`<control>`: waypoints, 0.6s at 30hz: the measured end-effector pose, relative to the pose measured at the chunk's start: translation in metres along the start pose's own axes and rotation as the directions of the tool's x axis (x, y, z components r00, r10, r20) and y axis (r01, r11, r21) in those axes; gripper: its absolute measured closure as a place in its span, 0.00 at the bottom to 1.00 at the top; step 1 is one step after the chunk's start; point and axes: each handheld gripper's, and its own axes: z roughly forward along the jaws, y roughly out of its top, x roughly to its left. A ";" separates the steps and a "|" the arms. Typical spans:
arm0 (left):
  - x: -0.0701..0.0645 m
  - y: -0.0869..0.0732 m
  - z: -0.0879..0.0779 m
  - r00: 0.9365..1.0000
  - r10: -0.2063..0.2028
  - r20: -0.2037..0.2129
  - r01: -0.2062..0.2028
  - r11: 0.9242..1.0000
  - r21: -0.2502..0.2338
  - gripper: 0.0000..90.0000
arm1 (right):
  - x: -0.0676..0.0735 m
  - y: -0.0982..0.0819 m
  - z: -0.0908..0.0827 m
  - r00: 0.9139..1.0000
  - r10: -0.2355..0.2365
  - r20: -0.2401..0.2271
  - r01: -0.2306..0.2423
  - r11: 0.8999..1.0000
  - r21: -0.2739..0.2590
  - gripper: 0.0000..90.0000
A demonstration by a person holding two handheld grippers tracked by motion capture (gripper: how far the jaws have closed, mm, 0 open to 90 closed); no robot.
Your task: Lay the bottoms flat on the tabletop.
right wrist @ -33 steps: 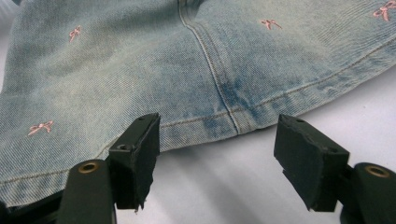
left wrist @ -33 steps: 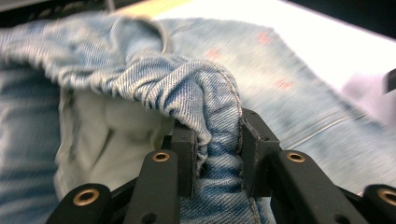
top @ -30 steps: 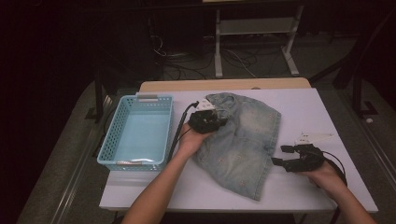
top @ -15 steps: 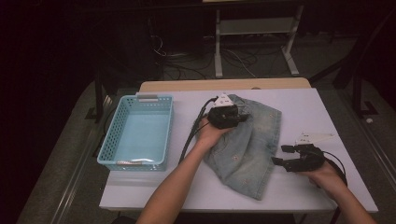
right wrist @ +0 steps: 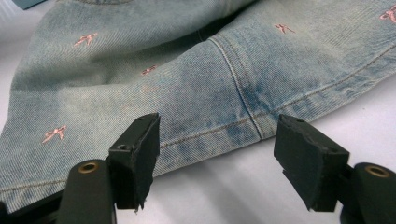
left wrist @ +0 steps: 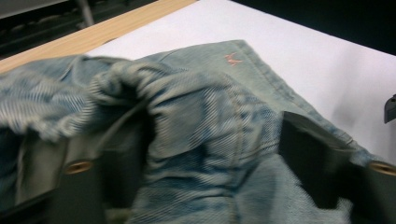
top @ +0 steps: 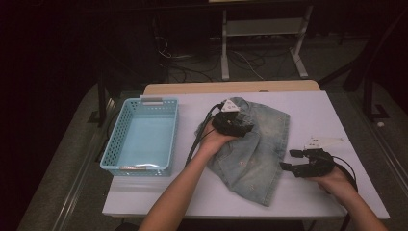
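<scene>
High view: one denim garment [top: 260, 154] lies mid-table beside one blue basket [top: 144, 134]. Left gripper [top: 233, 122], jaws just opened, straddles bunched denim; right gripper [top: 296, 161] rests spread, empty, near the hem.

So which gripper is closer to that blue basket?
Left. The left gripper sits on the denim garment just beside the basket; the right gripper rests beyond the garment.
</scene>
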 end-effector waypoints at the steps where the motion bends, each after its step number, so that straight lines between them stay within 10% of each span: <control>1: 0.000 0.000 -0.005 1.000 -0.001 -0.015 0.001 1.000 -0.005 0.23 | 0.000 0.000 0.000 1.000 0.000 0.000 0.000 1.000 0.000 0.34; 10: 0.001 -0.005 -0.036 0.996 -0.032 -0.083 0.036 0.998 0.049 0.06 | 0.001 0.000 0.000 1.000 -0.002 0.001 0.002 1.000 0.000 0.34; 18: -0.013 -0.015 -0.065 0.999 -0.011 -0.044 0.013 0.998 0.058 0.07 | 0.001 0.000 0.000 1.000 -0.003 -0.003 0.003 1.000 0.001 0.34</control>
